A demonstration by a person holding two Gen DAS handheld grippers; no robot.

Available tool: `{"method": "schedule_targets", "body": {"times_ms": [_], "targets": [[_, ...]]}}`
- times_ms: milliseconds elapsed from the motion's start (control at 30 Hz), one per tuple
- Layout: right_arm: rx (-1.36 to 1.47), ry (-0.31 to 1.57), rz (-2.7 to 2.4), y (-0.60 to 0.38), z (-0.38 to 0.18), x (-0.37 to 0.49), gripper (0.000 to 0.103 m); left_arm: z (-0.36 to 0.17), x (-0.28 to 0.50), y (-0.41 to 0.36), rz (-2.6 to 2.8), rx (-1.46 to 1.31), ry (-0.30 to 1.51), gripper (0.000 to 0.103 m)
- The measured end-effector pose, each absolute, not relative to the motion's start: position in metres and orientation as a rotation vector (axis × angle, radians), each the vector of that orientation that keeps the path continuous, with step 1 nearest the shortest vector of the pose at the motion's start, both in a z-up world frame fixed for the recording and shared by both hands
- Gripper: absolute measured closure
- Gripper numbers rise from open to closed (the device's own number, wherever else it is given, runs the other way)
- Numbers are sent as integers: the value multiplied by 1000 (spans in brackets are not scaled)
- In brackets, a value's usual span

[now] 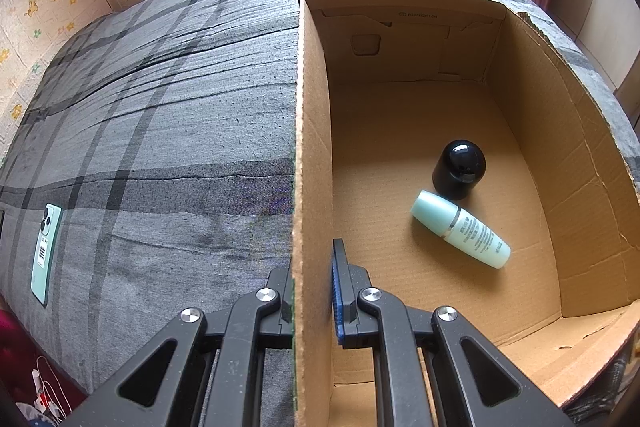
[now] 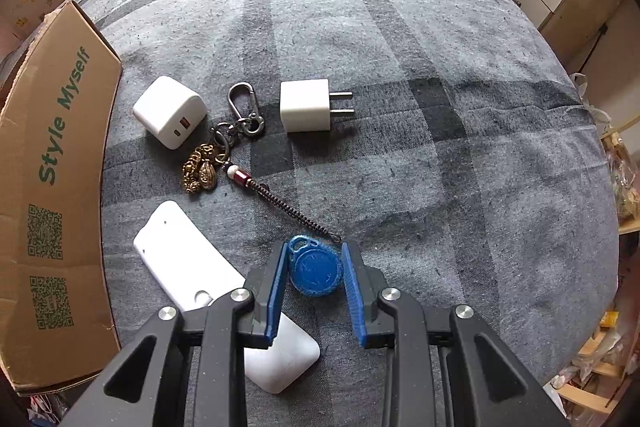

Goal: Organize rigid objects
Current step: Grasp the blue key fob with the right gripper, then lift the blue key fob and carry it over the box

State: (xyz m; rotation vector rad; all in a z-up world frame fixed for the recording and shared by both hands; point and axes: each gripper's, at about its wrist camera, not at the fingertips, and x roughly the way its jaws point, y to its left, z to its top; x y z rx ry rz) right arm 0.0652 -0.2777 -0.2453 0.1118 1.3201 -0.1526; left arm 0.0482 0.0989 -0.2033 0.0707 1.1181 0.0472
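Straddling box wall [image 1: 310, 155], left tongs [image 1: 312, 291] seemingly clamped, right tongs [image 2: 314, 279] bracketing blue fob [image 2: 316, 271].

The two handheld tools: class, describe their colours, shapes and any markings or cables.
Both the left tool and right tool have matte black angular linkage arms with triangular cut-outs, round silver pivot bolts, and ridged blue pads lining the fingers. No cables, markings or sleeves are visible.
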Motion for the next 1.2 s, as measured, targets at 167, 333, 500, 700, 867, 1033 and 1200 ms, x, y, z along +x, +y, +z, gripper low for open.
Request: {"method": "schedule_targets", "body": {"times_ms": [167,333,500,700,867,1033,1200], "targets": [[85,1299,-130,-271,-224,63,74,-204,48,98,48,74,1118,91],[61,1269,-107,-261,-203,62,74,-204,49,99,47,72,1119,91],[34,1242,-82,-248,-187,62,74,-203,49,99,46,72,1119,91],[10,1197,-42,-232,-169,67,74,-203,49,99,46,72,1118,91],[-16,1165,-9,-217,-152,67,74,-203,49,99,46,72,1118,91],[-41,1137,27,-202,-137,69,74,-203,49,99,46,73,1118,91],[-69,1107,69,-182,-122,71,74,-203,49,98,47,74,1118,91]]}}
